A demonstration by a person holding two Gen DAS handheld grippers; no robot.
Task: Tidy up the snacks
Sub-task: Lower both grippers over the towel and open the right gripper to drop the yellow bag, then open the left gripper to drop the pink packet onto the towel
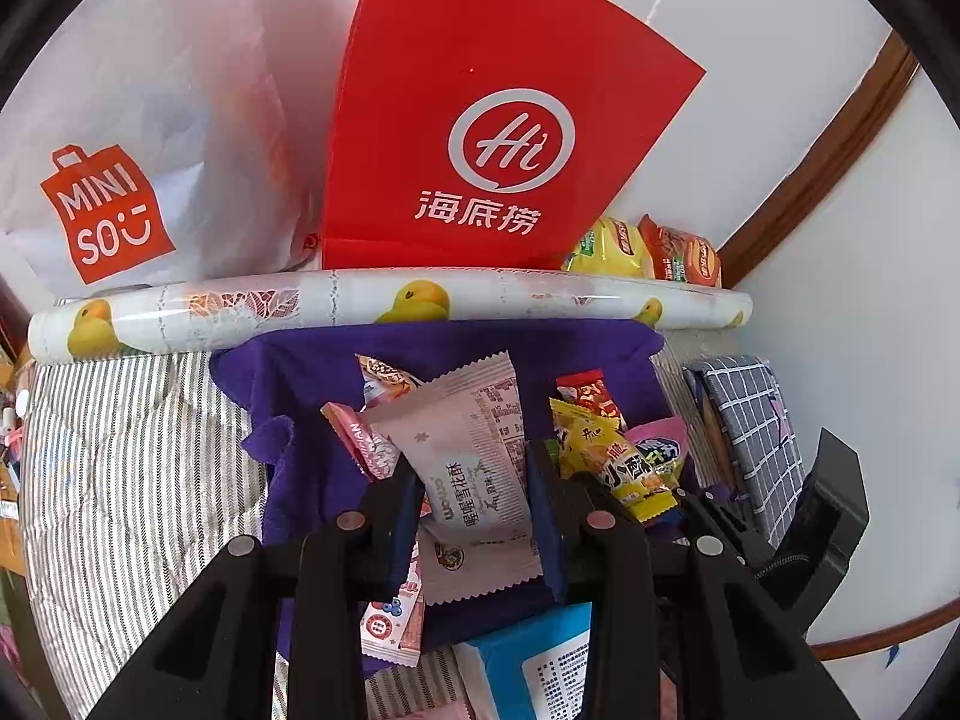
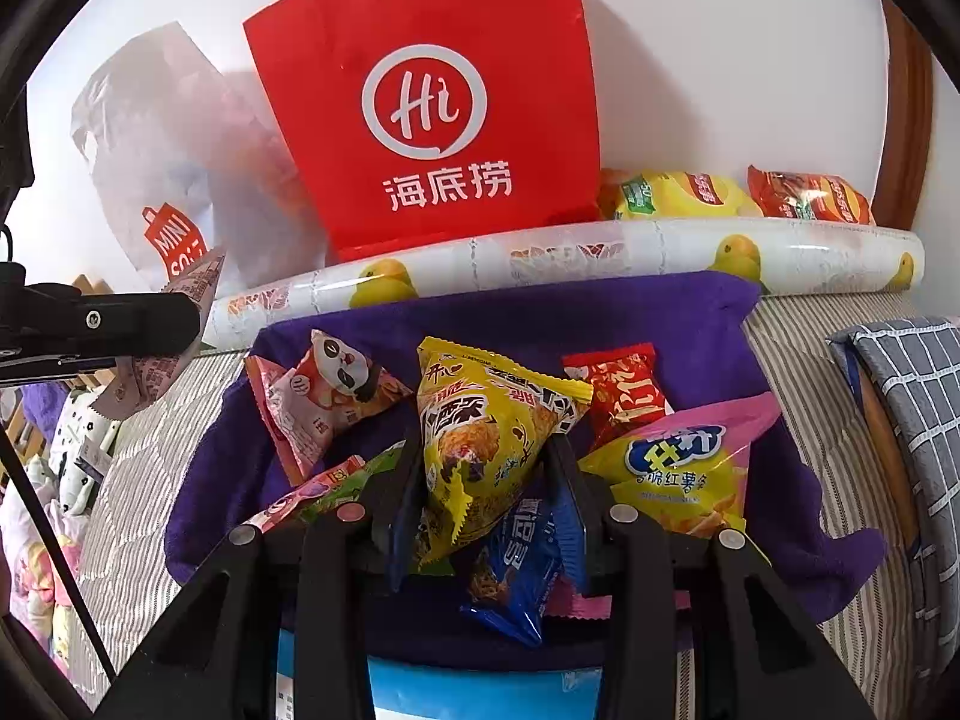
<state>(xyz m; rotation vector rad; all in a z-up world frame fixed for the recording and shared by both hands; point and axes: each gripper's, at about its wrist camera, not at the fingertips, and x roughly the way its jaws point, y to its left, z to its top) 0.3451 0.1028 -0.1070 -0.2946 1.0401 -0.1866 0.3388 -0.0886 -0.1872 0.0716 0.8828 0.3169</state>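
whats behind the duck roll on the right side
Two chip bags, a yellow one and an orange-red one, against the wall. The duck roll covers their bottoms.

Blue box point(image 2: 480, 693) cut off at btm; MINISO bag point(image 2: 174, 180) contents blurred

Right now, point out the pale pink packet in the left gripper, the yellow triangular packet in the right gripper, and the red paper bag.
pale pink packet point(image 1: 474, 456), left wrist view, middle of its printed face.
yellow triangular packet point(image 2: 480, 444), right wrist view, centre of its front.
red paper bag point(image 2: 432, 108), right wrist view, white logo.
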